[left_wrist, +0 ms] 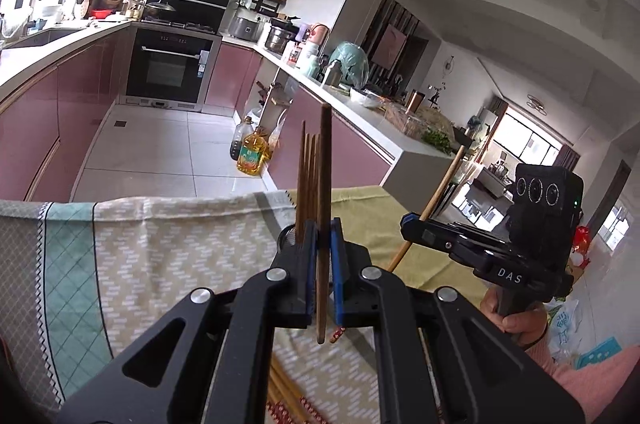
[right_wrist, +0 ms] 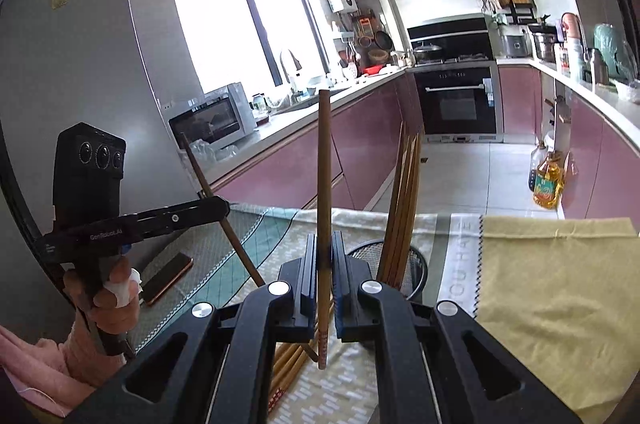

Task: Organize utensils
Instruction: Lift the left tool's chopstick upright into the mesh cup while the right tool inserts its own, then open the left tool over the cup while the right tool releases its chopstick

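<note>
My left gripper [left_wrist: 323, 236] is shut on a dark brown chopstick [left_wrist: 323, 183] held upright above the table. Behind it, several dark chopsticks [left_wrist: 308, 167] stand in a mesh holder [left_wrist: 286, 238]. My right gripper [right_wrist: 323, 252] is shut on a light bamboo chopstick [right_wrist: 323, 163], also upright. The mesh holder [right_wrist: 418, 264] with its standing chopsticks [right_wrist: 404, 203] is just right of it. Loose bamboo chopsticks [right_wrist: 290, 364] lie on the cloth below. Each gripper shows in the other's view: the right one [left_wrist: 408, 224] and the left one [right_wrist: 222, 205].
A patterned cloth [left_wrist: 160, 244] and a yellow cloth [right_wrist: 560, 284] cover the table. A phone [right_wrist: 168, 278] lies at the left. Pink kitchen cabinets [right_wrist: 360, 143], an oven [left_wrist: 170, 67] and oil bottles [left_wrist: 252, 151] on the floor stand beyond the table edge.
</note>
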The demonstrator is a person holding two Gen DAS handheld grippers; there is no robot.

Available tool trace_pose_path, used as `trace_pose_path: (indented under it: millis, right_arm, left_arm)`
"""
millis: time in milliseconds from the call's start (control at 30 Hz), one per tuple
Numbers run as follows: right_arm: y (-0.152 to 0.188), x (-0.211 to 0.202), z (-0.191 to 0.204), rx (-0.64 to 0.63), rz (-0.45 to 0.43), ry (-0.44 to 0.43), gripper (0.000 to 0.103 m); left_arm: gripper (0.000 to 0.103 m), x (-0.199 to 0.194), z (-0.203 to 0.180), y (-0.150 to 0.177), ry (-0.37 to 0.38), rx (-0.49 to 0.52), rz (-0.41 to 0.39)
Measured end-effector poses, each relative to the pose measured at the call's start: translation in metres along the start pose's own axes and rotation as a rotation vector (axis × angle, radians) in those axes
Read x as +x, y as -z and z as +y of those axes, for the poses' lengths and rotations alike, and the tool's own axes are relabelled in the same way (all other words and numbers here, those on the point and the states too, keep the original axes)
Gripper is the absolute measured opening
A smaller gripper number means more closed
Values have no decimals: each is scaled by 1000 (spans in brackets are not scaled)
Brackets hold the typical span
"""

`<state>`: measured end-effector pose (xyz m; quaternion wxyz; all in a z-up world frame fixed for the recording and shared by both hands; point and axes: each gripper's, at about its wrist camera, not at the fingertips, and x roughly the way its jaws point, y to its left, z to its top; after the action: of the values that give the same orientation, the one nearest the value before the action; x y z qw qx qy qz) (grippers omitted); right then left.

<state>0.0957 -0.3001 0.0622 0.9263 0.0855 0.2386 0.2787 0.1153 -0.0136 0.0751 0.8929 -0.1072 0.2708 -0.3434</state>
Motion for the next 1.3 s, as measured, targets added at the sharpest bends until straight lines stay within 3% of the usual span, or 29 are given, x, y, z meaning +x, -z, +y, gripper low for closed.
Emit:
trace_pose_path:
  millis: [400, 667, 900, 1300]
  right_arm:
    - [-39, -9, -6, -33, -85, 16, 6]
    - [-45, 6, -17, -29, -82, 44, 6]
    - [-38, 26, -28, -14, -14, 60, 6]
    - [-14, 76, -49, 53, 191, 72, 7]
  left_arm:
    - [7, 7, -21, -52, -8, 47, -86]
    - [7, 23, -34, -64, -73, 96, -98]
    - [7, 50, -30, -55, -100, 120, -3]
    - [7, 101, -9, -35, -119, 154, 202]
